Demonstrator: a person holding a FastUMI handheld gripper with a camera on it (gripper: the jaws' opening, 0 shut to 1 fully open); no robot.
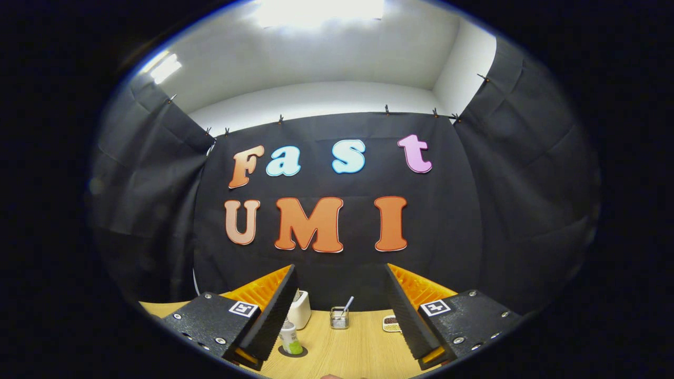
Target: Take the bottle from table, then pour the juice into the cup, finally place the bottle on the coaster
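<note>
Seen from the gripper view, the tool [339, 273] is hanging above the counter [358, 347] with its fingers spread wide, gripping nothing. The bottle [289, 337] is standing upright on the dark coaster [293, 351], beside the left finger; the cup [339, 318] is sitting just beyond.

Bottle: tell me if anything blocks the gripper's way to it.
Nothing visible does. The gripper is open and empty above the wooden table. The bottle stands on a dark round coaster just inside one finger, with bare table around it.
</note>
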